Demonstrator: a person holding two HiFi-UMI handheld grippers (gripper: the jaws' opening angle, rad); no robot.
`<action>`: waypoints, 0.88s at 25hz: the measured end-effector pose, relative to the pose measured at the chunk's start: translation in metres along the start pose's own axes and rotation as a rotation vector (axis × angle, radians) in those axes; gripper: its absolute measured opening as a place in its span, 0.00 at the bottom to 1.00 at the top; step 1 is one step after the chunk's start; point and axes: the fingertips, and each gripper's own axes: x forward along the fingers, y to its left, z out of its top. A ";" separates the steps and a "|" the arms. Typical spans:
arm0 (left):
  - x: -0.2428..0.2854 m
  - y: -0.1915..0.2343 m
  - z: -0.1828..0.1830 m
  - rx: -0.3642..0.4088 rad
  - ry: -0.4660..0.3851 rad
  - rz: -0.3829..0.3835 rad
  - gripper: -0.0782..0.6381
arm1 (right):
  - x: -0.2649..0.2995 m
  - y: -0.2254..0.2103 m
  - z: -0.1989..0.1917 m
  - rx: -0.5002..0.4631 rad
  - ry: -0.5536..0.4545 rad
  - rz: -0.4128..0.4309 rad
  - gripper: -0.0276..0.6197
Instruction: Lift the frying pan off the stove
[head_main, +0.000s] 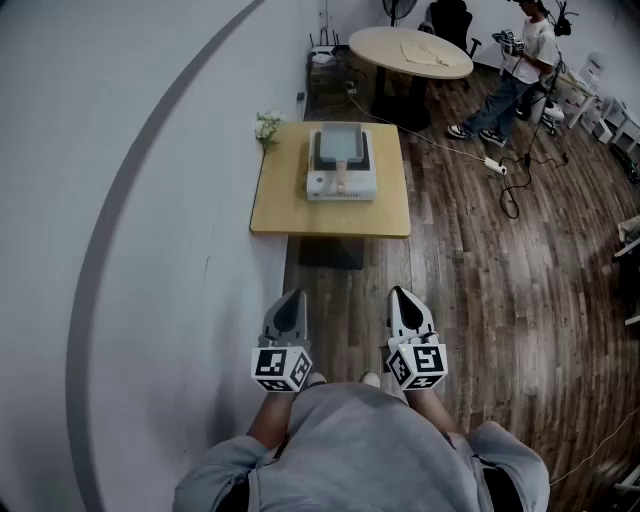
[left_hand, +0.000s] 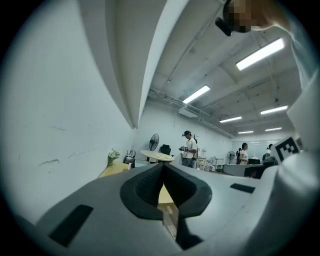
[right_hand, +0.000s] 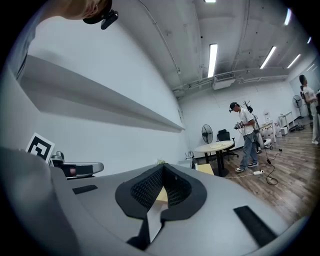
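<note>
Approach step: left claw (head_main: 291, 298) and right claw (head_main: 401, 295) are closed, empty and well short of the bench (head_main: 290, 205) where the frying pan (head_main: 340, 145) sits on the stove (head_main: 341, 184); next, advance and open.

Person in grey top, holding two grey grippers.
Plain light-grey shirt (head_main: 372, 440), matching sleeves (head_main: 213, 476). Left gripper (head_main: 291, 298) and right gripper (head_main: 402, 296): pale grey tapered shells, black ribbed pads (right_hand: 147, 189), black-and-white marker cubes (head_main: 281, 367).
</note>
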 end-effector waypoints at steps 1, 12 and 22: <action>0.001 -0.001 0.000 -0.002 -0.001 0.000 0.11 | 0.000 0.000 0.000 -0.002 0.001 0.001 0.04; 0.009 -0.012 -0.004 -0.014 -0.003 0.005 0.11 | -0.004 -0.014 -0.001 0.021 -0.005 0.012 0.04; 0.009 -0.049 -0.017 -0.012 0.011 0.019 0.11 | -0.023 -0.040 -0.008 0.011 0.018 0.028 0.04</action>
